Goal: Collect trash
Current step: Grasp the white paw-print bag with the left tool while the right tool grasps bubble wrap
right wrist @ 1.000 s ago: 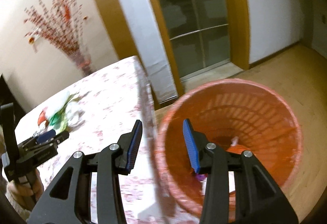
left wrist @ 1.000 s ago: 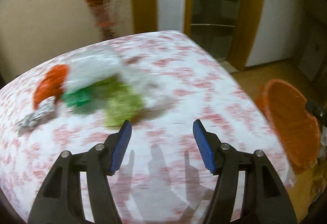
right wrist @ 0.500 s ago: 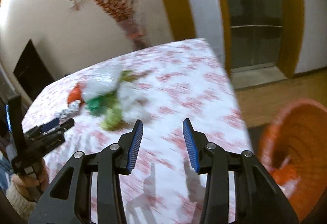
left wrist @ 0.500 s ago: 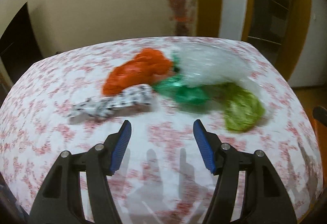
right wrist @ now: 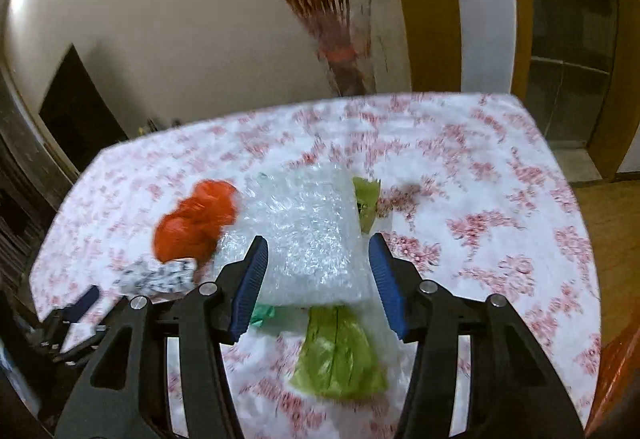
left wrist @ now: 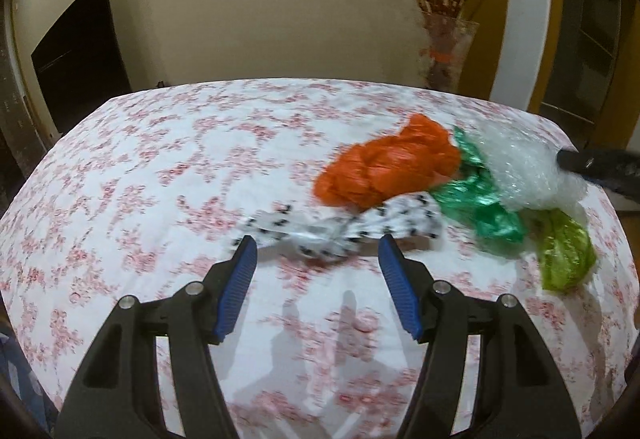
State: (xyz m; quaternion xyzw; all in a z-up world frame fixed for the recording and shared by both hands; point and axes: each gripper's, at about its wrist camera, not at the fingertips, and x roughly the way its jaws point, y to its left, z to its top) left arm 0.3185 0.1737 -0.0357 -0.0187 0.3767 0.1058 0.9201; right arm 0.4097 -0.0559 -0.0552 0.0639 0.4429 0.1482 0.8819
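Compared with a second earlier, the right wrist view no longer looked into the orange basket; only a sliver of its rim (right wrist: 616, 371) showed at the lower right edge, and the right gripper (right wrist: 318, 275) now stood over the trash pile on the floral tablecloth (right wrist: 480, 199). Its jaws had just been opening; the bubble wrap (right wrist: 308, 235) lay in the gap between them, but the pads were not seen pressing on it, so nothing was held. The left view had swung from the table's right side to face the pile from the left. The left gripper (left wrist: 316, 255) was open about halfway and empty, with the black-and-white printed wrapper (left wrist: 340, 227) just beyond its fingertips. That wrapper was elongated, its long axis running left to right across the left view, roughly in line with the gap between the jaws. The orange bag (left wrist: 388, 167) sat just behind it, touching; the dark green bag (left wrist: 480, 207) and light green bag (left wrist: 564, 251) lay to the right. A vase of red branches (left wrist: 444, 47) stood behind the table.
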